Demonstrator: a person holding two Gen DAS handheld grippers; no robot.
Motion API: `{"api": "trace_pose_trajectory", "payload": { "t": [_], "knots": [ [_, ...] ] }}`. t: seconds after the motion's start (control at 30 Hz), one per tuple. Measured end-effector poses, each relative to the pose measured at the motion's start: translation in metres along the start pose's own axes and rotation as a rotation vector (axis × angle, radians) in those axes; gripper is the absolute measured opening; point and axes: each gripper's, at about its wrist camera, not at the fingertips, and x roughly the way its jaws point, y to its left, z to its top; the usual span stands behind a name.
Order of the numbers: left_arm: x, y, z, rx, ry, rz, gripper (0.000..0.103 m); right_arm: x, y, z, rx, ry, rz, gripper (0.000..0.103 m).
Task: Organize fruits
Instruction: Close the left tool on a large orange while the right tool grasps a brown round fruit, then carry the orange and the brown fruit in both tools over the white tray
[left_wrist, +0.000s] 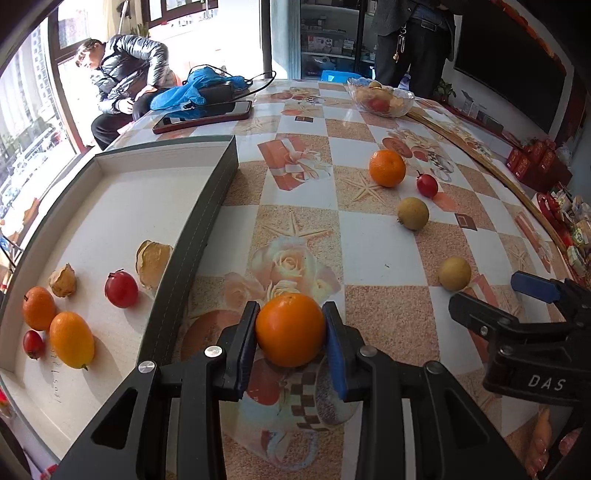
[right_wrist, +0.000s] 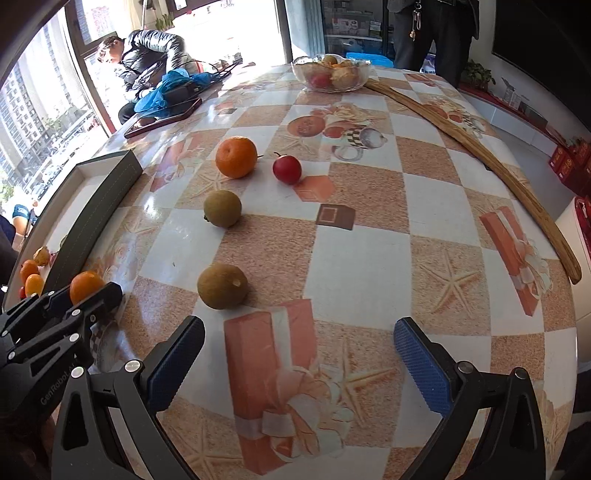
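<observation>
Patterned tablecloth (right_wrist: 354, 258), loose fruit, box (left_wrist: 207, 206) at left edge. Left gripper (left_wrist: 290, 332) clamped on orange (left_wrist: 290, 328) beside box. Right gripper (right_wrist: 299, 354) spread wide, empty.

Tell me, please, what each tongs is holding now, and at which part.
The left tongs grip an orange by its two opposite sides, pads at its widest part. The right tongs stand open and hold nothing.

Box wall (left_wrist: 207, 229) beside claw-held orange (left_wrist: 290, 328)

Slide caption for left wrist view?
Left gripper shut on round orange fruit beside grey-walled tray.
</observation>
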Motion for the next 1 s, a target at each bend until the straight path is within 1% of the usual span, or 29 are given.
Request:
{"api": "trace_pose_trajectory", "payload": {
  "t": [0.07,0.1,0.13,0.17,0.23,0.27,0.3,0.33,0.37,0.4,0.43,0.53,0.63,0.73,0.83,1.0],
  "knots": [
    [-0.001,0.004,-0.002,-0.011,0.001,-0.002,0.037,0.006,0.013,0.007,-0.030,0.002,0.003,0.103],
    [-0.001,0.005,-0.003,-0.015,-0.001,-0.004,0.038,0.008,0.018,0.009,-0.045,0.001,0.003,0.101],
    [-0.002,0.006,-0.003,-0.016,-0.003,-0.004,0.038,0.011,0.024,0.012,-0.060,0.000,0.000,0.093],
    [-0.002,0.006,-0.003,-0.018,-0.004,-0.002,0.038,0.012,0.029,0.013,-0.078,-0.004,-0.019,0.088],
    [-0.001,0.004,-0.004,-0.013,-0.009,0.010,0.038,0.012,0.036,0.015,-0.106,-0.013,-0.032,0.071],
    [-0.001,0.003,-0.004,-0.009,-0.012,0.016,0.038,0.011,0.039,0.015,-0.116,-0.018,-0.031,0.065],
    [-0.001,0.002,-0.005,-0.008,-0.015,0.021,0.037,0.009,0.041,0.014,-0.122,-0.024,-0.032,0.045],
    [-0.002,0.002,-0.005,-0.011,-0.015,0.019,0.037,0.007,0.041,0.013,-0.123,-0.029,-0.028,0.029],
    [-0.002,0.004,-0.006,-0.020,-0.012,0.011,0.037,0.005,0.040,0.012,-0.115,-0.026,-0.028,0.029],
    [-0.003,0.005,-0.006,-0.029,-0.009,-0.004,0.037,0.003,0.037,0.010,-0.099,-0.023,-0.010,0.029],
    [-0.005,0.007,-0.006,-0.038,-0.006,-0.026,0.037,0.001,0.032,0.008,-0.082,-0.022,0.015,0.029],
    [-0.011,0.013,-0.009,-0.076,0.002,-0.108,0.037,-0.005,0.014,0.003,-0.006,-0.003,0.141,0.029],
    [-0.017,0.017,-0.011,-0.100,0.011,-0.148,0.037,-0.010,-0.004,-0.002,0.055,0.021,0.184,0.029],
    [-0.025,0.019,-0.010,-0.109,0.011,-0.165,0.037,-0.014,-0.014,-0.004,0.095,0.043,0.209,0.029],
    [-0.039,0.020,-0.007,-0.109,-0.012,-0.174,0.037,-0.019,-0.017,-0.004,0.109,0.050,0.221,0.029],
    [-0.062,0.023,0.003,-0.088,-0.041,-0.140,0.037,-0.030,-0.006,0.002,0.093,0.039,0.239,0.029]
  ]
}}
